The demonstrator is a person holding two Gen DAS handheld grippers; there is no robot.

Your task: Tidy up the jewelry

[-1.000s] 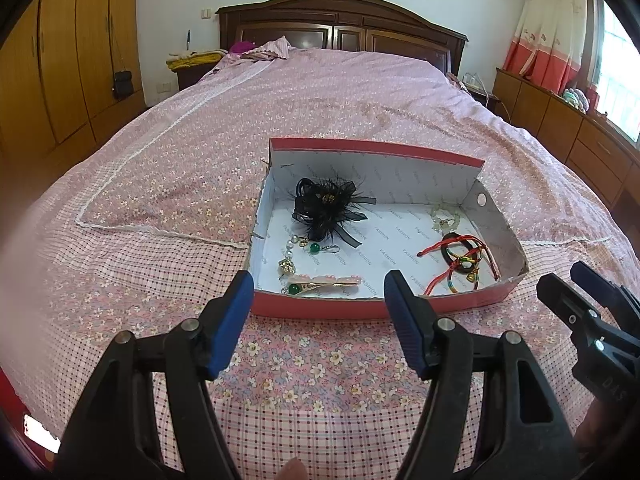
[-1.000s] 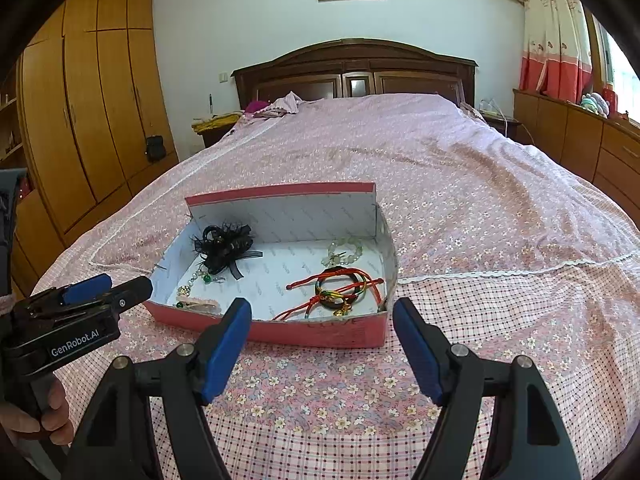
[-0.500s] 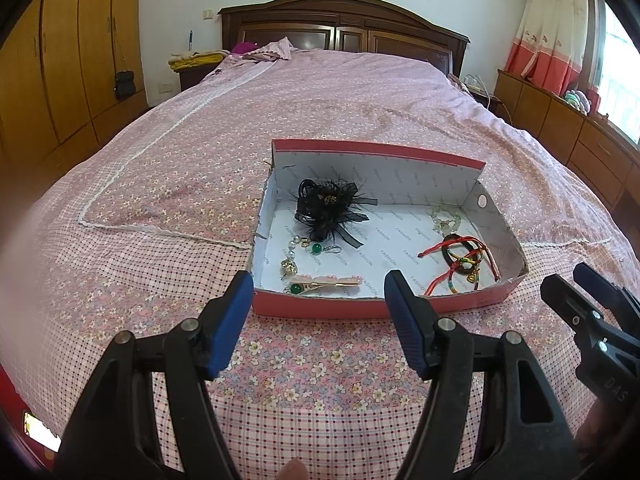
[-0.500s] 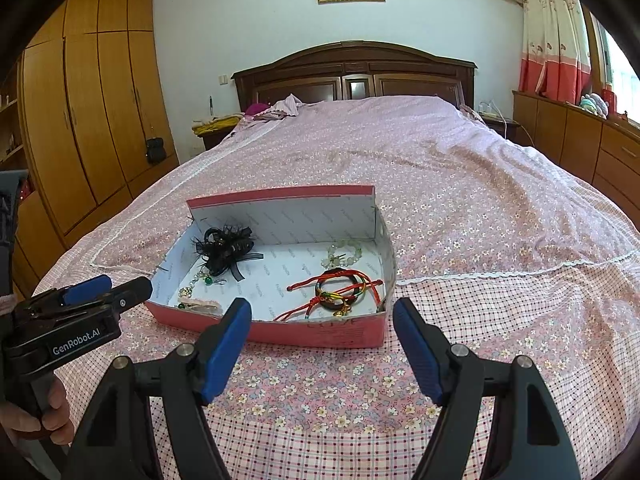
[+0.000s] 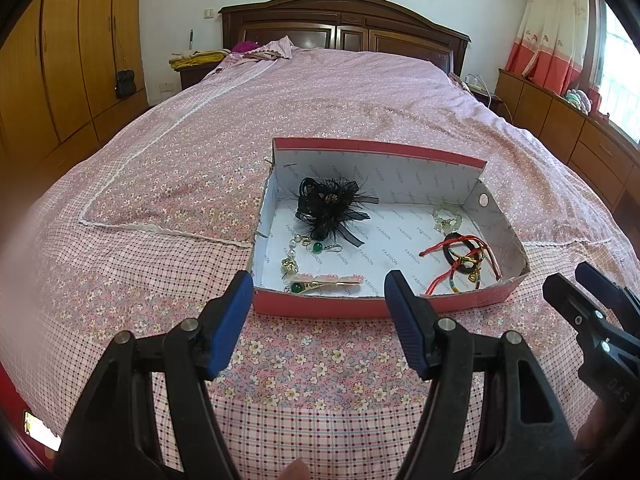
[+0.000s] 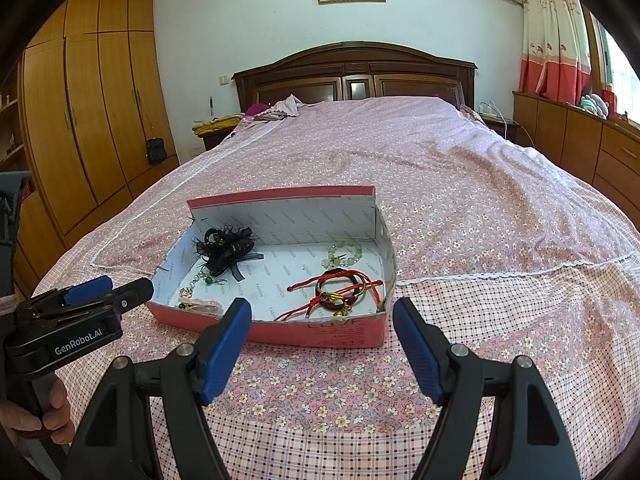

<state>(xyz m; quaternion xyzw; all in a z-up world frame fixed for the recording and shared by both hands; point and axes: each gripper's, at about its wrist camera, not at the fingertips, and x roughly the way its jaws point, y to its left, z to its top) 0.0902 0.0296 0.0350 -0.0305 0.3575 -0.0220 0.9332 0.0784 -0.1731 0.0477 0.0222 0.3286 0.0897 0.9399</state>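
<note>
A shallow red box (image 5: 360, 306) (image 6: 320, 332) with a white lining sits on the pink bed. Inside it lie a black feather flower clip (image 5: 330, 206) (image 6: 226, 250), green-bead earrings (image 5: 316, 247), a gold and pink hair clip (image 5: 328, 282), a pale bead bracelet (image 5: 446, 218) (image 6: 344, 252) and red cord bracelets (image 5: 464, 260) (image 6: 336, 290). My left gripper (image 5: 318, 322) is open and empty, just short of the box's near wall. My right gripper (image 6: 322, 338) is open and empty, also in front of the box. The left gripper shows at the left of the right wrist view (image 6: 92, 300).
The pink floral bedspread (image 6: 460, 200) stretches to a dark wooden headboard (image 6: 352, 72). Wooden wardrobes (image 6: 80, 120) stand on the left, a low wooden cabinet (image 6: 580, 144) on the right under red curtains. Folded clothes (image 6: 216, 124) lie by the headboard.
Both grippers have drawn back and risen slightly, so the box sits a little lower and farther in view. Both stay open and empty.
</note>
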